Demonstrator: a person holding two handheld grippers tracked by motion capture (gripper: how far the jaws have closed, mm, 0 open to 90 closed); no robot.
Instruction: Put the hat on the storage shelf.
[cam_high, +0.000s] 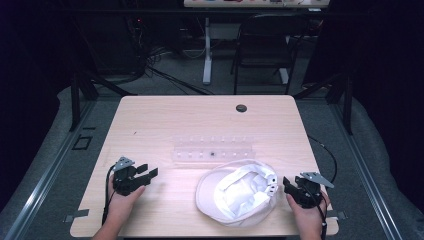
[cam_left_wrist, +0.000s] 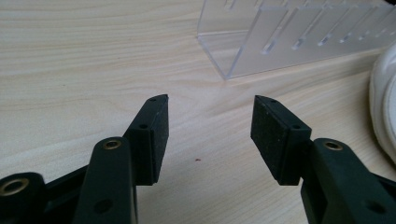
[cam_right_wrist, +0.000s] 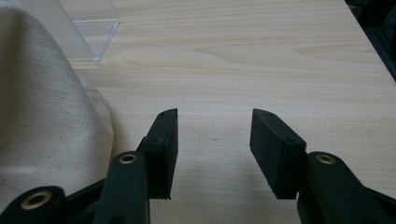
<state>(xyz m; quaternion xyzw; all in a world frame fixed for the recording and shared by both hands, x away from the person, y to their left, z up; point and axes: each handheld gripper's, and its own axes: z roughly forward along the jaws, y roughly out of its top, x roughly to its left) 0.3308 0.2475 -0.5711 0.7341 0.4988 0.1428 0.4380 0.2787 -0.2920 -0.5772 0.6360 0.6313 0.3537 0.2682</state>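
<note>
A white cap (cam_high: 239, 191) lies upside down on the wooden table (cam_high: 165, 120), near the front edge, its lining facing up. Behind it rests a clear acrylic rack (cam_high: 212, 148) with a row of slots. My left gripper (cam_high: 148, 174) sits at the front left, open, with only bare table between its jaws; the rack's end (cam_left_wrist: 280, 37) and the cap's brim (cam_left_wrist: 384, 102) lie ahead of it to the right. My right gripper (cam_high: 287, 184) is open just right of the cap, whose cream fabric (cam_right_wrist: 42, 107) lies next to its left jaw.
A dark round grommet (cam_high: 241, 108) is set in the table near the back edge. Beyond the table stand a black chair (cam_high: 265, 45) and a white desk leg (cam_high: 206, 50). A cable (cam_high: 327, 155) loops off the right edge.
</note>
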